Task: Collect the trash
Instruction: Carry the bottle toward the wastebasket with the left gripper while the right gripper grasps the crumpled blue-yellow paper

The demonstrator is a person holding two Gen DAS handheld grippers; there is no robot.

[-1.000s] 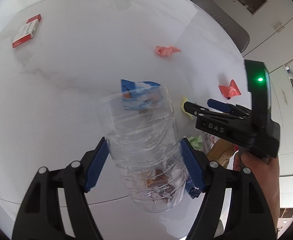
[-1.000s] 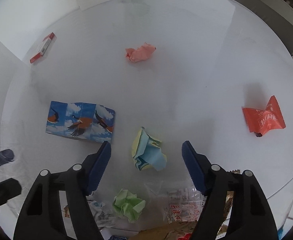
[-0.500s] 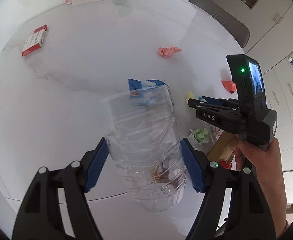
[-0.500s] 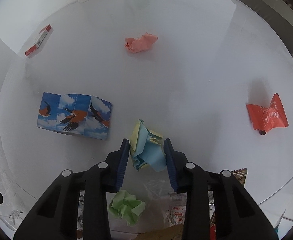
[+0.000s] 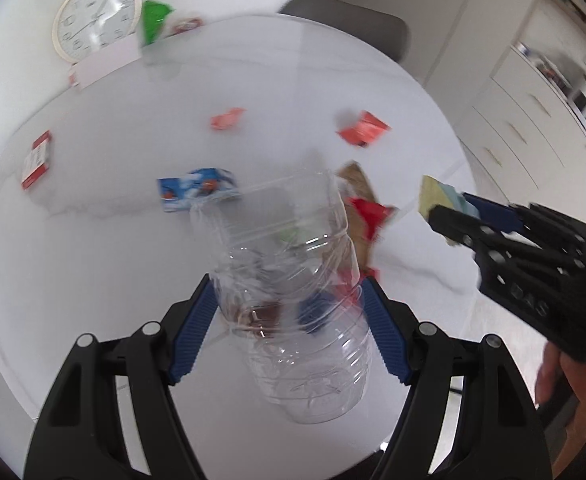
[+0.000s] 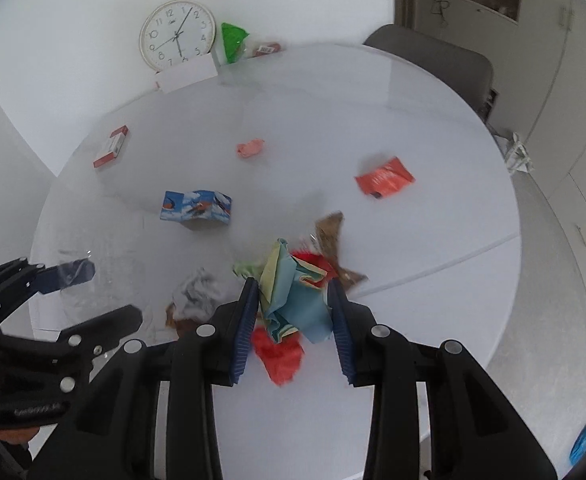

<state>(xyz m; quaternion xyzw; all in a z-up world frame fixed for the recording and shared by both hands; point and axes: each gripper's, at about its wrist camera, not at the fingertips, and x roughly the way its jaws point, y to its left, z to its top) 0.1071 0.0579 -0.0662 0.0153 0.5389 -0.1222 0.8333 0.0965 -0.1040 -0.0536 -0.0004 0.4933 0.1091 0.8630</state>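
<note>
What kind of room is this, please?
Probably a home dining area or a small office room: a round white table with a grey chair behind it, a wall clock leaning against the wall, and white drawer cabinets.

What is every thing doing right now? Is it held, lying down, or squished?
Left gripper: shut on the clear bottle.
Clear bottle: held, top cut open, scraps inside.
Right gripper: shut on the paper wad.
Paper wad: crumpled, held.
Pink paper: crumpled, lying on the table.
Orange wrapper: lying loose.
Bird box: lying on the table.
</note>
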